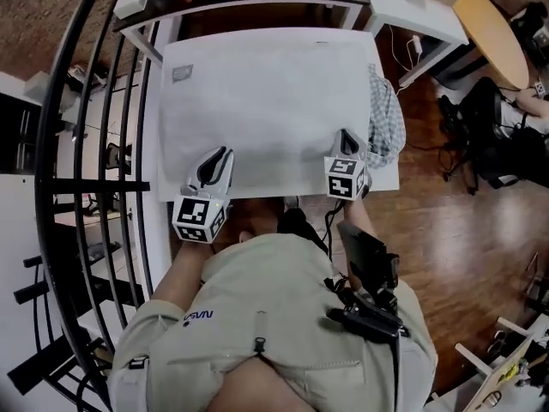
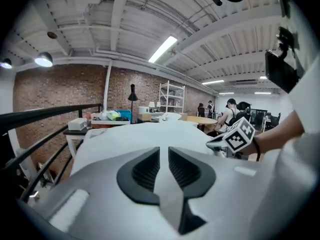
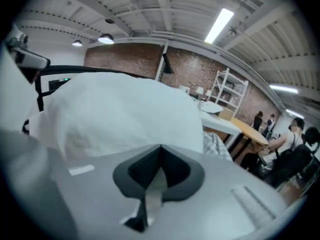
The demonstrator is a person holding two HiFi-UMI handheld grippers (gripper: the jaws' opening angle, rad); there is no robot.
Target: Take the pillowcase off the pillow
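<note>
A white fabric pillowcase (image 1: 266, 101), plump over its pillow, covers most of the white table (image 1: 388, 177) in the middle of the head view. A small grey sewn label (image 1: 182, 73) sits at its upper-left corner, its writing too small to read. A blue-and-white checked cloth (image 1: 386, 118) is bunched against its right edge.

The left tongs (image 1: 223, 154) bite the near edge at lower left. They are narrowed onto a pale fold of the case in the left gripper view (image 2: 164, 156). The right tongs (image 1: 346, 140) are at the near right corner, pressed together on a thin strip of the same cloth (image 3: 160, 151).

Each carries a black-and-white marker cube (image 1: 200, 215). Small dark lettering (image 1: 197, 317) on the person's beige shirt, seen upside down, seems to read NASA.
</note>
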